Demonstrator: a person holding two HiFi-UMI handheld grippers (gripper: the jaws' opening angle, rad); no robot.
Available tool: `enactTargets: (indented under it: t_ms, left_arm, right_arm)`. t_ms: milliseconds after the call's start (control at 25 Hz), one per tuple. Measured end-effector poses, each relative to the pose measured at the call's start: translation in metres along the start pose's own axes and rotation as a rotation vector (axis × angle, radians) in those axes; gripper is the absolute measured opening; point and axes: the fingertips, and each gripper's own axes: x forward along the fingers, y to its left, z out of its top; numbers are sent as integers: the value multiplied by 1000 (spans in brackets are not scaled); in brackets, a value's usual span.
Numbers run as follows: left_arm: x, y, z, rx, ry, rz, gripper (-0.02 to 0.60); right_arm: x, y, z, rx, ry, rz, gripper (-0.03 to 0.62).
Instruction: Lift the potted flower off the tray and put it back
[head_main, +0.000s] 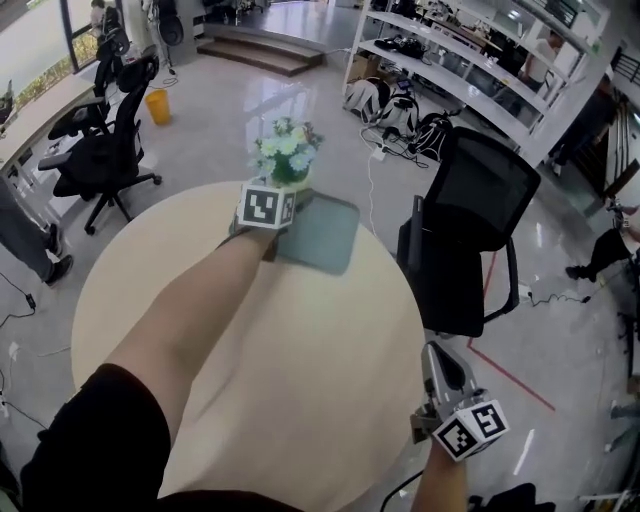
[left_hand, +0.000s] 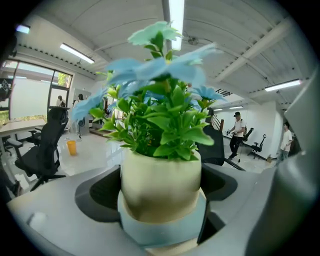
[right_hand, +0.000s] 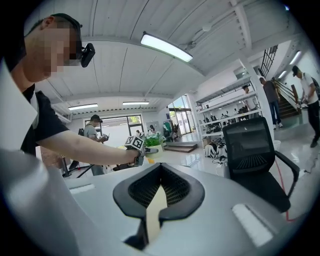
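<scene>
Left gripper (head_main: 279, 199) is out over the far side of the round table (head_main: 300, 380), and it has the potted flower (left_hand: 161, 185) right between its jaws. In the left gripper view the cream pot with its pale blue band fills the gap. The jaws stand wide and clasp the pot on both sides, so that's a firm hold on a broad thing. The green leaves and light blue blooms rise straight above the jaws, pot upright.

From the head view, the flower shows just past the gripper's marker cube, off the far left corner of the tray (head_main: 325, 238). The tray lies flat on the table with nothing standing in it. The right gripper view looks across and catches the pot out at the end of the left arm, carried above the tabletop.

Right gripper (head_main: 438, 360) sits down at the near right edge of the table, well apart from pot and tray. Its own view shows the jaw tips meeting, only a thin sliver of table visible lower down, nothing between them.

The count: one potted flower, one tray, one table, two grippers, and one black chair (head_main: 480, 235) just beside the table on the right
</scene>
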Motion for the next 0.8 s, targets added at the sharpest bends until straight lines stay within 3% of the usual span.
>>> enactTargets:
  t_ms: [400,800]
  left_arm:
    - [-102,127,9,-24,-31,132,488]
    - [-207,281,-51,-57,-1,282,488]
  right_arm:
    - [47,74,7,-27,30,99,14]
    - [110,168,-13,-49,65,225,15]
